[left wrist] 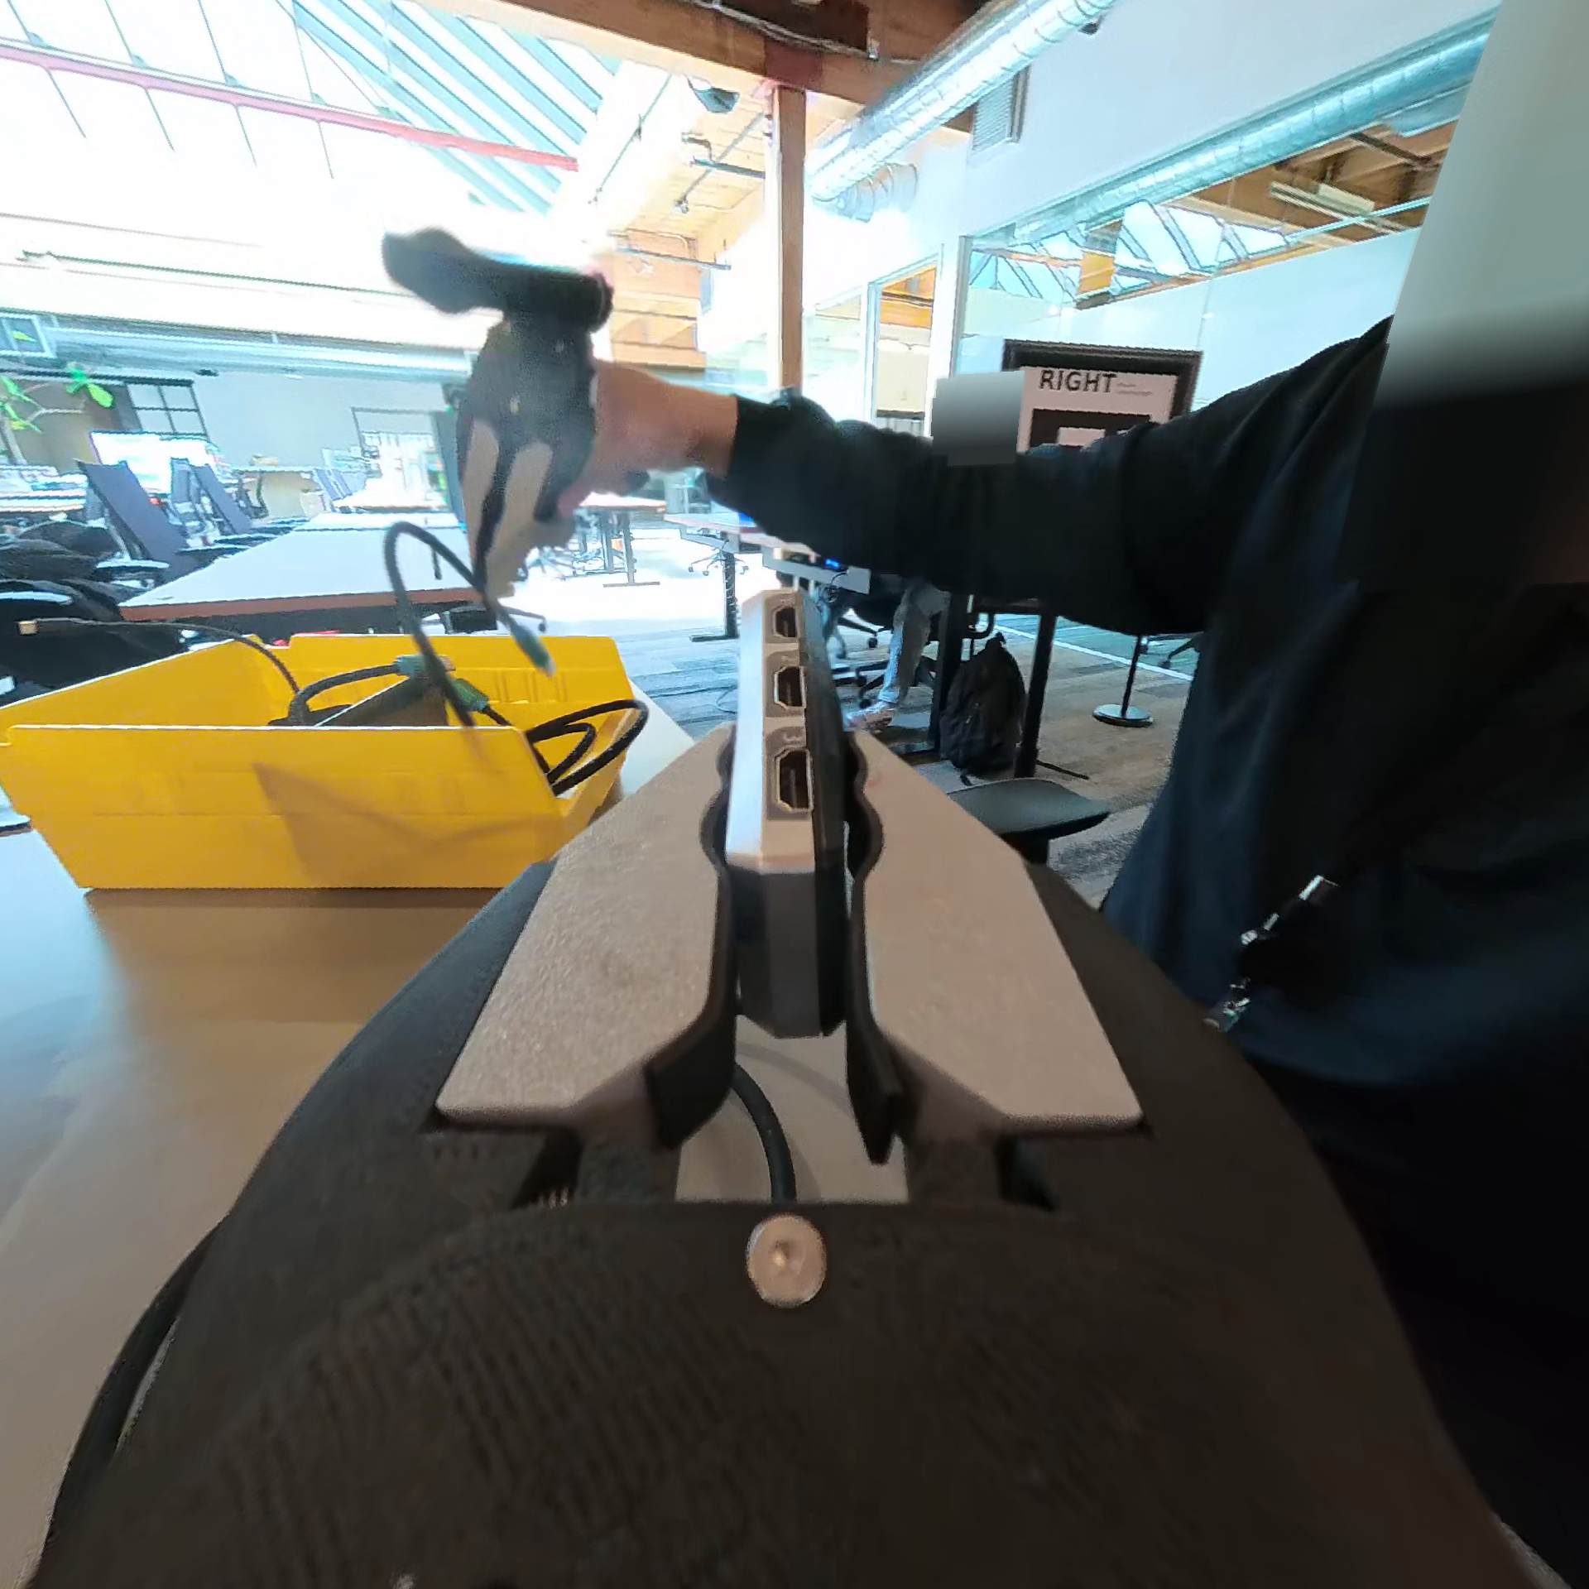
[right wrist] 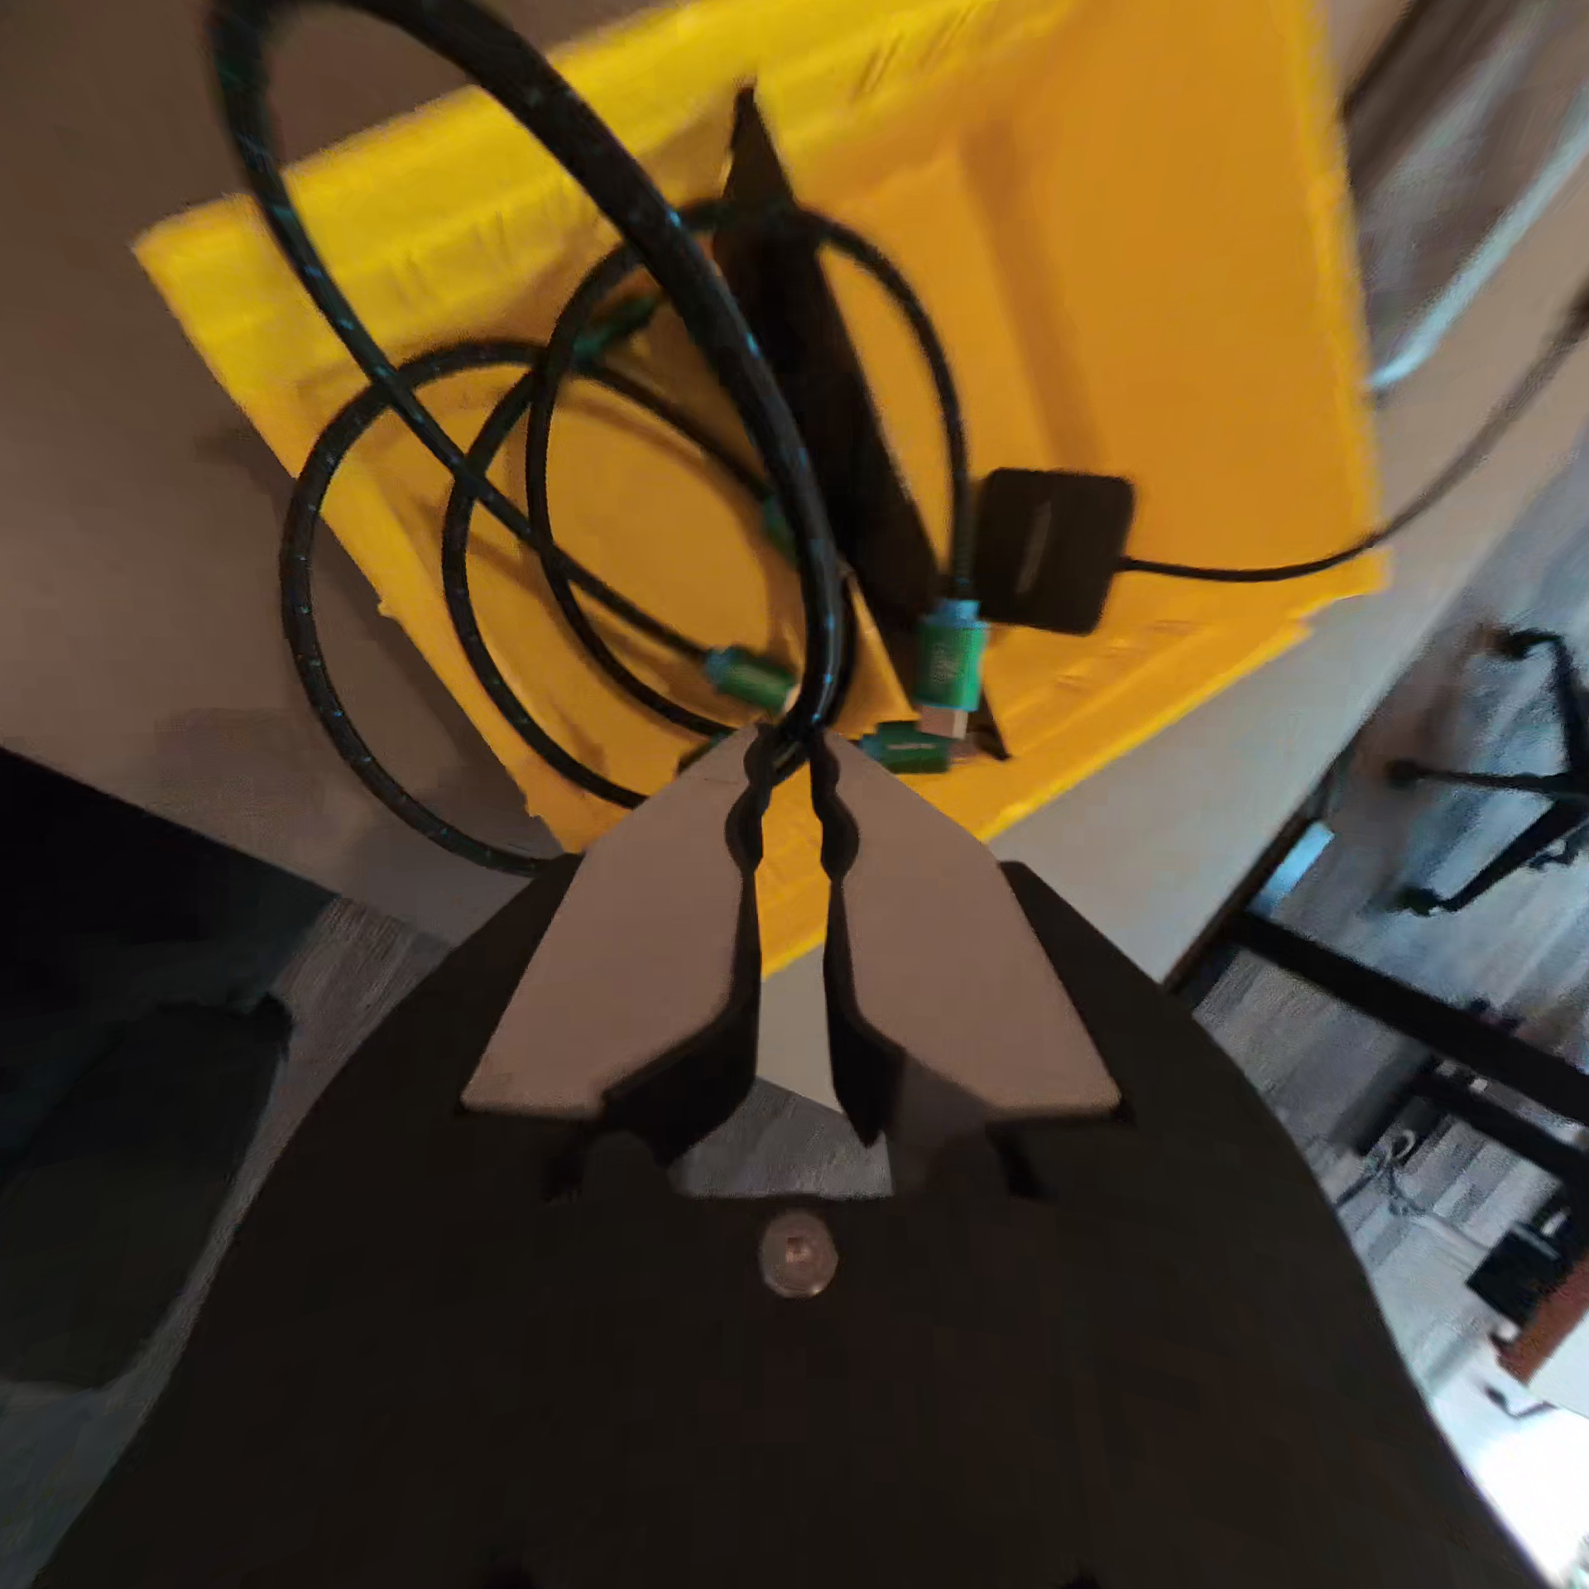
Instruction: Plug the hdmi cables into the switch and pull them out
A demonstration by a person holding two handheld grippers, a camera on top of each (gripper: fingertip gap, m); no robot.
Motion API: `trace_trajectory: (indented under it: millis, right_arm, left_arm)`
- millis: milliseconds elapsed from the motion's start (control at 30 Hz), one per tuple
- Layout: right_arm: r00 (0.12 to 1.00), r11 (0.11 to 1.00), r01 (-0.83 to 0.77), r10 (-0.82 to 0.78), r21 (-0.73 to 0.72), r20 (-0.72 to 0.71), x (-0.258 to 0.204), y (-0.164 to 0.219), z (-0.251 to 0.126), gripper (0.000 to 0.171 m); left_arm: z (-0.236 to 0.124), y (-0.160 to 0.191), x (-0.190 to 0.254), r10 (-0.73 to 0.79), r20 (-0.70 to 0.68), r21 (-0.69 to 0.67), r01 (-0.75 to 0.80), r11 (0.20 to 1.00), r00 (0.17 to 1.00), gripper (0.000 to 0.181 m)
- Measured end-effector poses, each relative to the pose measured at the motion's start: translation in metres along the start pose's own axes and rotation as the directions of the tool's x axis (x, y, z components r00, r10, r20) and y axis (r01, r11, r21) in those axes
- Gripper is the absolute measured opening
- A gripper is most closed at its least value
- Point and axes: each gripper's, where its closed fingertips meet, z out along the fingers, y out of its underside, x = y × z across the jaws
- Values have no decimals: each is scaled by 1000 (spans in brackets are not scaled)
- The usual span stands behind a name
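Observation:
My left gripper (left wrist: 787, 757) is shut on a flat grey HDMI switch (left wrist: 778, 774), held on edge with three empty ports in a row facing up and left. My right gripper (right wrist: 787, 739) is shut on a black braided HDMI cable (right wrist: 619, 189) and holds it above a yellow bin (right wrist: 1118, 258). In the left wrist view the right gripper (left wrist: 503, 576) is blurred above the bin (left wrist: 258, 808), with the cable (left wrist: 421, 619) looping down from it and ending in a green plug (left wrist: 537, 653). More cables with green plugs (right wrist: 946, 662) lie in the bin.
A small black box (right wrist: 1053, 550) with a thin lead lies in the bin beside a dark upright divider (right wrist: 817, 413). The bin stands on a brown table (left wrist: 172, 989). A person's dark sleeve (left wrist: 1032, 516) crosses the left wrist view. Office desks and chairs stand behind. About 35 centimeters separates my left fingertips from my right.

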Motion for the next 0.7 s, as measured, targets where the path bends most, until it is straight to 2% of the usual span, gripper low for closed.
trace_trajectory:
  millis: [133, 200, 267, 367, 433, 533, 633, 700]
  right_arm:
    - [996, 976, 65, -50, -207, 75, -20, 15, 70, 0]
    - [995, 945, 79, -56, -317, 83, -25, 26, 90, 0]
    - [995, 926, 71, -38, -372, 96, -29, 33, 93, 0]
    - [991, 931, 83, -38, -355, 132, -33, 35, 78, 0]
    - [991, 945, 77, -37, -317, 132, -28, 37, 58, 0]
    - [972, 981, 33, 13, -193, 235, -42, 28, 17, 7]
    - [944, 997, 33, -55, 73, 324, -73, -15, -29, 22]
    - [919, 960, 24, -131, 277, 373, -105, -57, -57, 29]
  left_arm:
    - [0, 3, -8, -5, 40, -7, 5, 1000, 999, 20]
    - [-1, 3, -10, -10, 52, -3, 10, 1000, 999, 20]
    - [-2, 3, -14, -11, 68, -1, 11, 1000, 998, 20]
    - [-4, 3, -24, -18, 126, 0, 18, 1000, 992, 20]
    - [-7, 3, -37, -34, 200, 5, 34, 999, 979, 21]
    - [-12, 4, -51, -74, 268, 21, 71, 997, 961, 21]
    - [-11, 6, -54, -98, 276, 22, 96, 995, 956, 21]
    - [-7, 8, -52, -94, 268, 11, 94, 996, 959, 21]
